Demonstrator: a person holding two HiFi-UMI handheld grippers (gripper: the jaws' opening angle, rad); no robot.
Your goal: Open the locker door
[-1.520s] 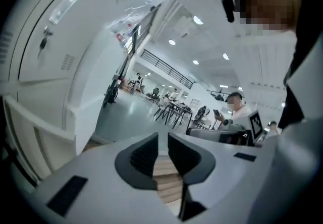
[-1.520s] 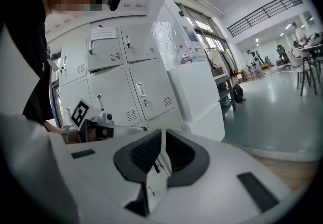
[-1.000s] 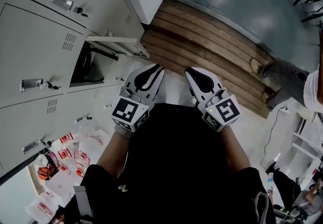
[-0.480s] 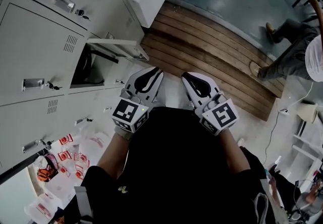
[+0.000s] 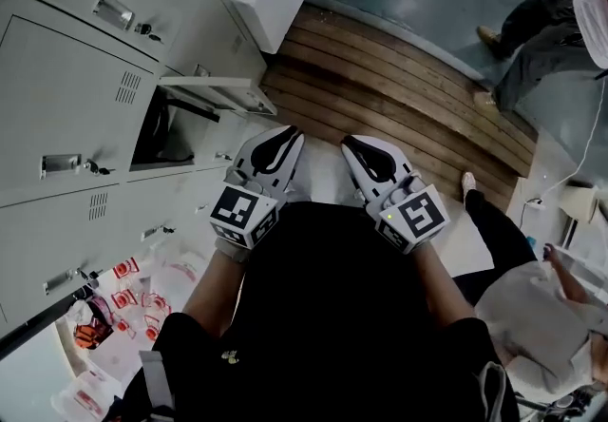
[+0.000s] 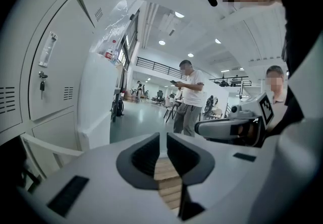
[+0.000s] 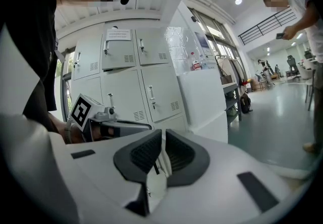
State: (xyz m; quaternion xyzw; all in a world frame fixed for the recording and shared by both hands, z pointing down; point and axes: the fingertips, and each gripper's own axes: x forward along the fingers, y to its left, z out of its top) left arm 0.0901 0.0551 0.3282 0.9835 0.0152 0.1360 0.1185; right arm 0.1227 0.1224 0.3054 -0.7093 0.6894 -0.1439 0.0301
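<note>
Right gripper empty; locker door ajar, interior dark.

White left gripper and right gripper, dark-padded fingers, black-and-white marker cubes; black, seemingly short-sleeved top.

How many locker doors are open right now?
1. The pale grey metal locker door stands swung out from its dark compartment, beside the brown wooden planks. Other doors in view look shut; more may be out of frame.
</note>
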